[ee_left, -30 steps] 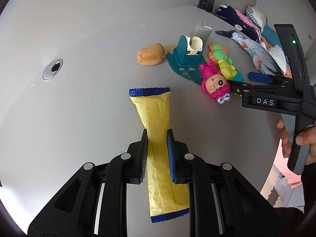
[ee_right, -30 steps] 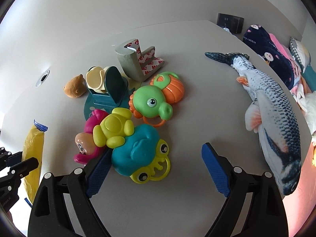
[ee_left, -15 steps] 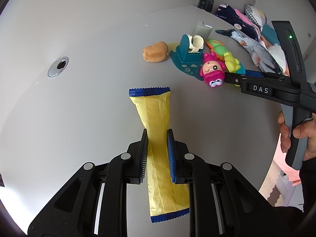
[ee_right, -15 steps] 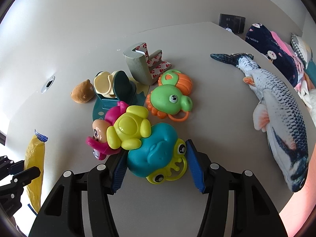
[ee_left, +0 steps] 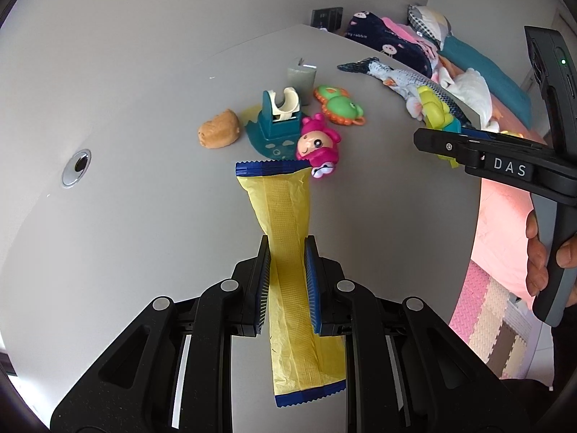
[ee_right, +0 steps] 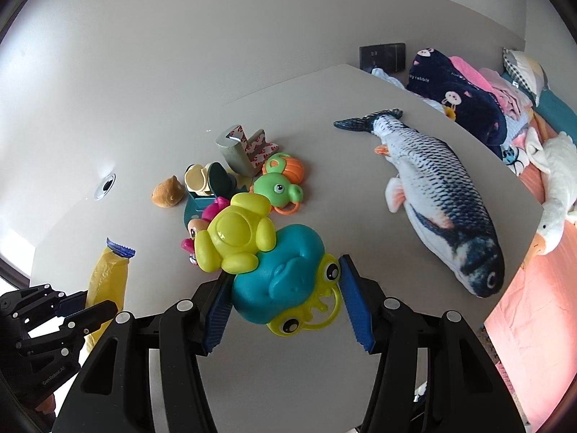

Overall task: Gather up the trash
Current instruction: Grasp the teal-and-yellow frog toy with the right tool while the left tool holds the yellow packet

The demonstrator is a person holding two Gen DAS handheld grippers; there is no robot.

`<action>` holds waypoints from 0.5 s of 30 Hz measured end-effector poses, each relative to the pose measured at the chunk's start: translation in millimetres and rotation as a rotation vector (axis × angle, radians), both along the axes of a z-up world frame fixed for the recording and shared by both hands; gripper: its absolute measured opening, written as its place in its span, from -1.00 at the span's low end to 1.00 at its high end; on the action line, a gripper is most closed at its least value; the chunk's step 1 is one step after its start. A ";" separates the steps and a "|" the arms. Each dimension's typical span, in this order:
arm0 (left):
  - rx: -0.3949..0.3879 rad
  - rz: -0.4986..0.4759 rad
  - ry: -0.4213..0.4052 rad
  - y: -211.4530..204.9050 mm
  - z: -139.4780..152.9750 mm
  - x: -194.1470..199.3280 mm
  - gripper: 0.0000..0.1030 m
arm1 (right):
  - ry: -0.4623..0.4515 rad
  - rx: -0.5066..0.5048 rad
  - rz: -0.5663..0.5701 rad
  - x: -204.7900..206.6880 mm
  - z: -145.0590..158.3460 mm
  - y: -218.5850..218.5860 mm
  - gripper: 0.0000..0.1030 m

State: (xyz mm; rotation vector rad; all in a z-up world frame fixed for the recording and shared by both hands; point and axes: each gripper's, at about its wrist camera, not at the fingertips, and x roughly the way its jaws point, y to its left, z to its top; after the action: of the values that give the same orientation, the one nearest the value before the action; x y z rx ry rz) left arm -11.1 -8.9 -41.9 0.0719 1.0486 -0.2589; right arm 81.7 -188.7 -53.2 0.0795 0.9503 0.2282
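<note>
Currently left claw (ee_left: pixel 287 285) clamps yellow wrapper (ee_left: pixel 285 238), right claw (ee_right: pixel 285 306) grips teal toy (ee_right: pixel 285 281); neither binned, other toys remain on desk (ee_right: pixel 324 379).

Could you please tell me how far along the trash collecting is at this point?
Nothing looks binned yet; no bin is in view. In hand: the left gripper is shut on a yellow wrapper, and the right gripper, whose jaws have just been closing, clamps a teal and yellow toy clear of the table. Left: dropping both off, plus whatever counts as trash among the pink doll, green toy and grey bracket.
</note>
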 end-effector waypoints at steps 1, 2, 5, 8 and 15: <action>-0.002 -0.014 -0.001 -5.1 0.7 0.3 -0.66 | -0.005 -0.001 -0.009 -3.6 3.1 -3.8 0.11; -0.002 -0.028 -0.003 -10.6 1.2 0.4 -0.66 | -0.011 0.000 -0.018 -7.4 6.0 -8.5 0.11; -0.009 -0.071 -0.007 -27.1 2.5 1.2 -0.66 | -0.021 0.000 -0.048 -17.8 13.6 -23.4 0.11; -0.015 -0.113 -0.009 -44.2 3.6 0.6 -0.66 | -0.027 0.002 -0.084 -27.4 17.6 -39.3 0.11; -0.021 -0.213 -0.012 -84.0 5.7 1.2 -0.66 | -0.032 0.000 -0.169 -49.6 23.6 -75.2 0.11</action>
State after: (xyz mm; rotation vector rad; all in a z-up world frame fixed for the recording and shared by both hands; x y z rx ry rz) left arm -9.9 -92.9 -36.3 0.1667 1.0268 -0.4615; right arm 32.1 -263.9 -29.6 0.1550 0.9063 0.0733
